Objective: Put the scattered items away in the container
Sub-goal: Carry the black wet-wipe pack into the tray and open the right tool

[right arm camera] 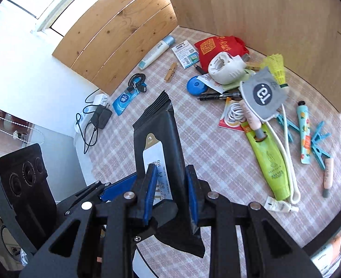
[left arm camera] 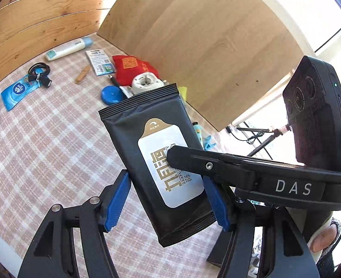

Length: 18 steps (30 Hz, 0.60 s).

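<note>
Black wet-wipe pack [left arm camera: 161, 162] with a white and gold label, "SEAFO" partly readable, is above the checked tablecloth [left arm camera: 43, 150]. Both the left gripper [left arm camera: 168, 199] and the right gripper [right arm camera: 170, 194], marked "DAS", are closed on its lower part. Its long axis points away towards the red pouch [right arm camera: 219, 46]

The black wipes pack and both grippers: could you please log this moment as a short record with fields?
held item: black wipes pack, lifted off the checked tablecloth
left gripper: blue pads on both side edges of the pack
right gripper: closed on the same pack
still scattered: red pouch, green tube, grey mask, blue clips
container: not visible in either view
</note>
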Each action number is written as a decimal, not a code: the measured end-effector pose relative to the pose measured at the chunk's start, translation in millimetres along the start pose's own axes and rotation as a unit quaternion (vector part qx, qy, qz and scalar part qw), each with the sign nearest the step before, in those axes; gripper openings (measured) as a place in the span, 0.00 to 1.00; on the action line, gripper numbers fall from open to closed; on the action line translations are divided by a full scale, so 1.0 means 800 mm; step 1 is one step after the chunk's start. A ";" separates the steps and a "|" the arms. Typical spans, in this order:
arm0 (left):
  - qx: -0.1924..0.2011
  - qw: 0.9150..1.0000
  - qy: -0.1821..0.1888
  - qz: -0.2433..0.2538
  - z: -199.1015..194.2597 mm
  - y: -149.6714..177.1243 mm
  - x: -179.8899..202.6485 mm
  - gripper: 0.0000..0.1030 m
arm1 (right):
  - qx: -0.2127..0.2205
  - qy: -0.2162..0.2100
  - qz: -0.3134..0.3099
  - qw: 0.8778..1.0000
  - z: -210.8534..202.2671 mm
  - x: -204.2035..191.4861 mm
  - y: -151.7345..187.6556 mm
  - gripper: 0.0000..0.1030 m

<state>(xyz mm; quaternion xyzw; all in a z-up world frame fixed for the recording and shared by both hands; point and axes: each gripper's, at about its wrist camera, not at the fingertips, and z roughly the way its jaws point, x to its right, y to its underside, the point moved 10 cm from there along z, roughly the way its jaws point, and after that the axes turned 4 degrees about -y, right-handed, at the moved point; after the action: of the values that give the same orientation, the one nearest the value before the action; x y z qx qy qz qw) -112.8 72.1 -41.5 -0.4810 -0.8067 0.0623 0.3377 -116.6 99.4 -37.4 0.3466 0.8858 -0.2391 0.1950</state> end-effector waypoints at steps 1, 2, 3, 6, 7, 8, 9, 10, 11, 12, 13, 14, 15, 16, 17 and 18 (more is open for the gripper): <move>-0.004 1.000 0.007 0.012 0.000 0.007 0.019 0.60 | 0.009 0.005 0.008 1.000 -0.017 0.010 0.010 0.24; -0.009 1.000 0.014 0.024 0.002 0.015 0.038 0.60 | 0.020 0.010 0.018 1.000 -0.036 0.020 0.020 0.24; -0.014 0.999 0.021 0.038 0.003 0.023 0.059 0.60 | 0.030 0.016 0.028 0.999 -0.053 0.032 0.031 0.24; -0.030 0.995 0.044 0.083 0.010 0.054 0.126 0.60 | 0.063 0.033 0.064 0.995 -0.111 0.072 0.069 0.24; -0.037 0.993 0.054 0.098 0.013 0.066 0.150 0.60 | 0.073 0.039 0.077 0.994 -0.130 0.086 0.084 0.24; -0.045 0.991 0.063 0.112 0.016 0.079 0.174 0.60 | 0.084 0.046 0.091 0.991 -0.149 0.099 0.100 0.24; -0.053 0.988 0.073 0.127 0.020 0.093 0.198 0.60 | 0.095 0.054 0.106 0.988 -0.169 0.114 0.118 0.24; -0.061 0.985 0.083 0.142 0.023 0.107 0.222 0.60 | 0.105 0.061 0.122 0.985 -0.187 0.129 0.136 0.24; -0.070 0.981 0.093 0.156 0.026 0.122 0.245 0.60 | 0.116 0.069 0.137 0.981 -0.205 0.143 0.155 0.24; -0.078 0.977 0.102 0.170 0.029 0.136 0.268 0.60 | 0.125 0.076 0.152 0.978 -0.222 0.156 0.173 0.24; -0.087 0.973 0.112 0.185 0.031 0.153 0.293 0.60 | 0.136 0.082 0.168 0.973 -0.240 0.170 0.194 0.24; -0.095 0.968 0.120 0.200 0.032 0.169 0.316 0.60 | 0.146 0.089 0.183 0.968 -0.257 0.183 0.214 0.24; -0.103 0.963 0.128 0.213 0.034 0.184 0.337 0.60 | 0.156 0.094 0.200 0.963 -0.272 0.195 0.233 0.24; -0.111 0.958 0.135 0.225 0.036 0.199 0.358 0.60 | 0.164 0.099 0.215 0.958 -0.286 0.206 0.252 0.24; -0.117 0.954 0.141 0.238 0.038 0.213 0.378 0.60 | 0.172 0.104 0.229 0.952 -0.301 0.218 0.266 0.24; -0.124 0.949 0.146 0.248 0.041 0.226 0.395 0.60 | 0.180 0.110 0.243 0.947 -0.315 0.231 0.281 0.24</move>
<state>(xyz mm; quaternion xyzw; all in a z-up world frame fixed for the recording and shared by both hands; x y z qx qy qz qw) -97.8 433.6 9.6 -0.7081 -0.6047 -0.0274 0.3635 -129.1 481.7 7.4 0.6045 0.7332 -0.3003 0.0832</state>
